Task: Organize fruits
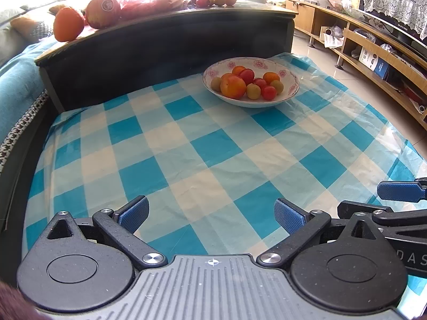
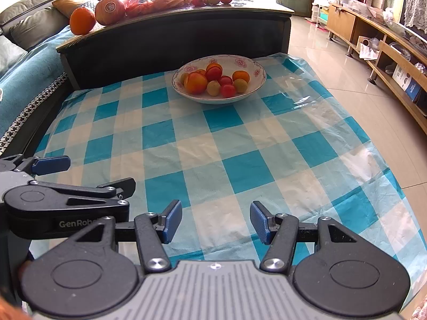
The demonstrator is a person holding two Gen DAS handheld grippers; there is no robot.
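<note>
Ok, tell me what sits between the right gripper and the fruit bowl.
Nothing: only bare checkered tablecloth separates the right gripper from the fruit bowl, clearest in the right wrist view.

The black, blue-padded left gripper (image 1: 211, 214) and the matching black, blue-padded right gripper (image 2: 216, 221) hover side by side, level and pointing forward, each with its jaws spread wide and nothing held between them.

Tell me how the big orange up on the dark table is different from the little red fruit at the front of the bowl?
The big orange is orange and much larger; the little red fruit is red and small. The orange sits alone on the dark table's edge; the red fruit lies among others in the bowl. Both are round.
</note>
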